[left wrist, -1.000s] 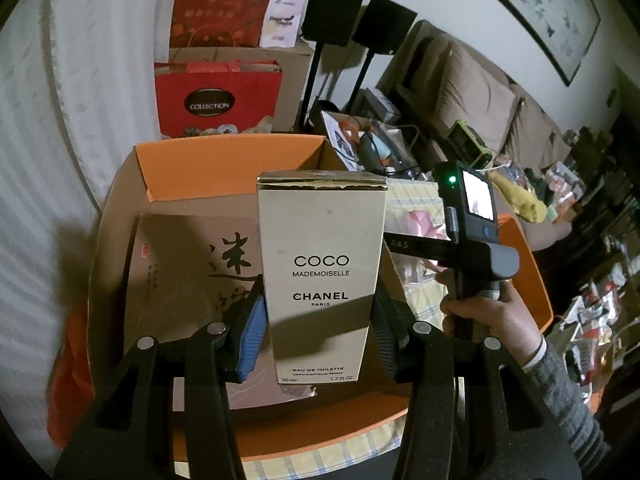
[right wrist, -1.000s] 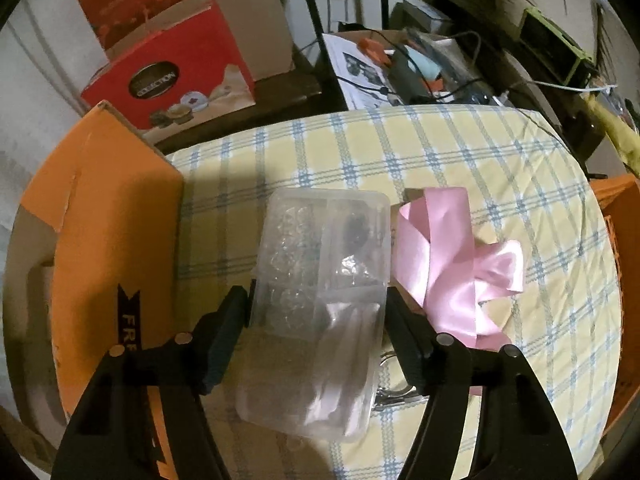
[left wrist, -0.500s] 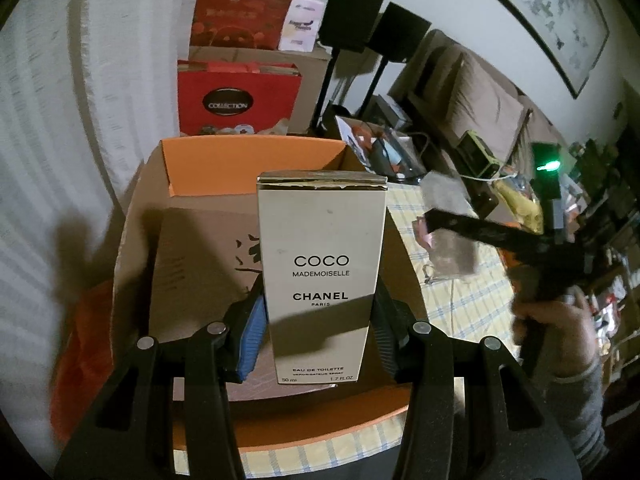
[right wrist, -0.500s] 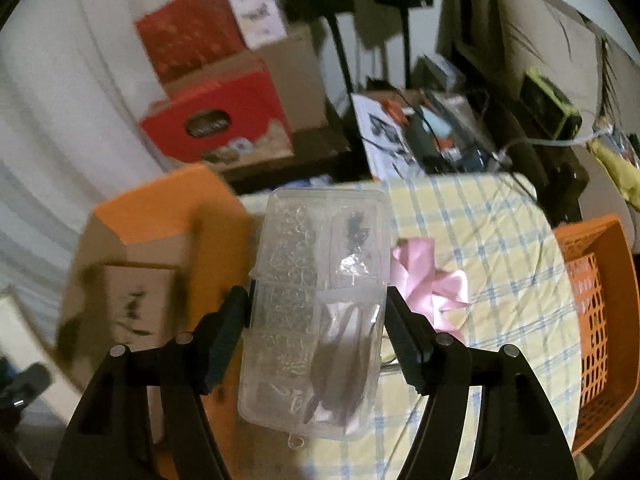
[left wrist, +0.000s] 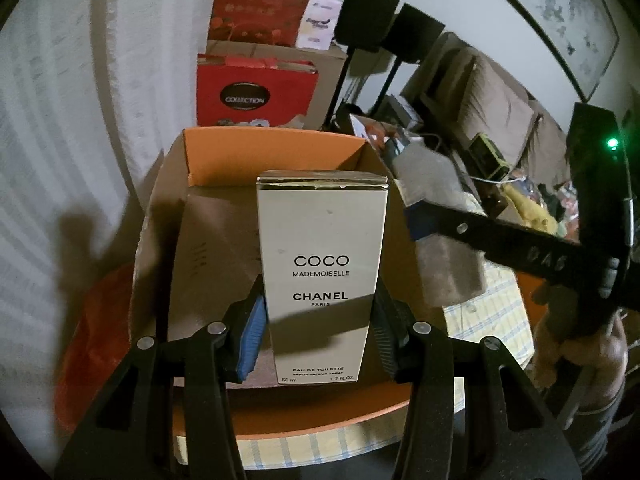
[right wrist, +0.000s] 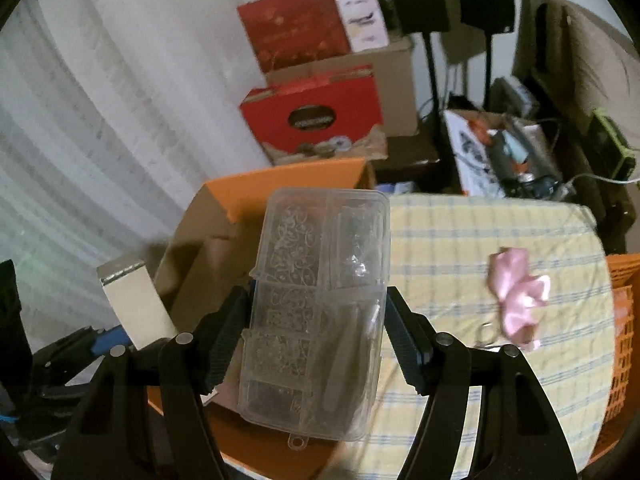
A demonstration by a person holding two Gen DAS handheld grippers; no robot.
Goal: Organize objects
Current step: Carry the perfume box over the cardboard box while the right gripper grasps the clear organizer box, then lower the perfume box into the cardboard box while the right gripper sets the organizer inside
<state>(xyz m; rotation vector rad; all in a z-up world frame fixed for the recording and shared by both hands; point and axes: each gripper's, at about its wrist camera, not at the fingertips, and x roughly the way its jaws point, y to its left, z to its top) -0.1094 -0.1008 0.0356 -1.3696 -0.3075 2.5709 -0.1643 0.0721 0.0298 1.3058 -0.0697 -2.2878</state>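
My left gripper (left wrist: pixel 318 340) is shut on a cream Chanel perfume box (left wrist: pixel 322 264) and holds it upright above an open orange cardboard box (left wrist: pixel 256 152). My right gripper (right wrist: pixel 316 340) is shut on a clear plastic compartment case (right wrist: pixel 320 300) of small metal parts, held in the air over the orange box's (right wrist: pixel 280 184) right side. The right gripper with the case also shows blurred in the left wrist view (left wrist: pixel 440 216). The perfume box shows at the left in the right wrist view (right wrist: pixel 134 304).
A pink ribbon bow (right wrist: pixel 518 300) lies on the yellow checked tablecloth (right wrist: pixel 460 240). An orange basket (right wrist: pixel 624 320) stands at the table's right edge. Red gift boxes (right wrist: pixel 312 116), speaker stands and a cluttered low table stand behind.
My right gripper lifted the clear case off the tablecloth and carried it left toward the orange box. The left gripper rose slightly with the perfume box.
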